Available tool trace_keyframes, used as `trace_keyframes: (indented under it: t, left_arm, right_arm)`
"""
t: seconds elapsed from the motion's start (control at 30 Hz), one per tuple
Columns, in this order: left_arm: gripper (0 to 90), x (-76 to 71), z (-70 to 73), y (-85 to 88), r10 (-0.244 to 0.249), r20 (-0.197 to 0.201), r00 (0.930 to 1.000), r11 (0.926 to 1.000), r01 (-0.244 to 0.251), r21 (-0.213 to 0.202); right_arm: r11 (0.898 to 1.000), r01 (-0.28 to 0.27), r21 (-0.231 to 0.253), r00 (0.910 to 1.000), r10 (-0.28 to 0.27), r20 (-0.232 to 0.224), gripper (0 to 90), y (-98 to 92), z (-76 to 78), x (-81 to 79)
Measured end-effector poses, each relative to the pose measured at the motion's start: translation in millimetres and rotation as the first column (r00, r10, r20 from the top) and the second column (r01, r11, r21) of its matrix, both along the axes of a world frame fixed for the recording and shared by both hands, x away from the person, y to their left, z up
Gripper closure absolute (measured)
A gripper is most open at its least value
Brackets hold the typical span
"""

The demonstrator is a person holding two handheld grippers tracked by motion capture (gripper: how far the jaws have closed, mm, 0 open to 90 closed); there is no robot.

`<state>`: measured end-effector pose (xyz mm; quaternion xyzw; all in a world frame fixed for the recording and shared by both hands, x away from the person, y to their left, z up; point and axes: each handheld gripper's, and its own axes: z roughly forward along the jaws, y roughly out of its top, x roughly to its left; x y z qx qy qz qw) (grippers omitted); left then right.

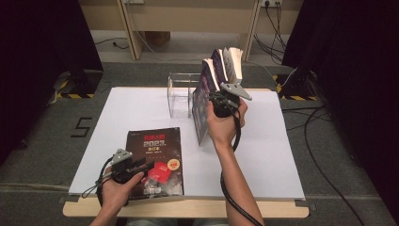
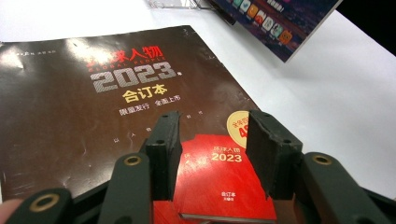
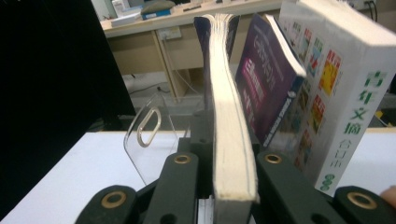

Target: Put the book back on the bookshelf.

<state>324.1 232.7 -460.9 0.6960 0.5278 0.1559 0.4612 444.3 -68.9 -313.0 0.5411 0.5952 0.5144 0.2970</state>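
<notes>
A dark brown book [image 1: 155, 155] printed "2023" lies flat at the table's front left. My left gripper [image 1: 141, 165] rests over its lower part. Seen from the left gripper view, the gripper [image 2: 212, 135] is open above the book's [image 2: 93, 93] red patch with nothing between the jaws. My right gripper [image 1: 221, 101] is shut on the page edge of a thick purple-covered book [image 1: 201, 110], held upright with its lower corner near the table. The right gripper view shows the gripper [image 3: 224, 158] clamping those cream pages [image 3: 229, 116].
A purple book [image 3: 266, 88] and a white book [image 3: 345, 93] stand just behind the held one. A clear acrylic holder [image 1: 181, 94] with a slotted panel [image 3: 147, 135] stands at the back of the white table [image 1: 282, 155]. Dark curtains flank both sides.
</notes>
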Motion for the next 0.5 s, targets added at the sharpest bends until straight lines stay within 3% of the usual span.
trace_keyframes:
  t: [0.5]
  left_arm:
    - [54.5,0.1,-0.4,-0.5,0.0,-0.002,1.0,1.0,0.0,0.0]
  right_arm:
    - [1.0,0.004,0.02,0.9987,-0.005,0.05,83.2,-2.9,14.0,0.1]
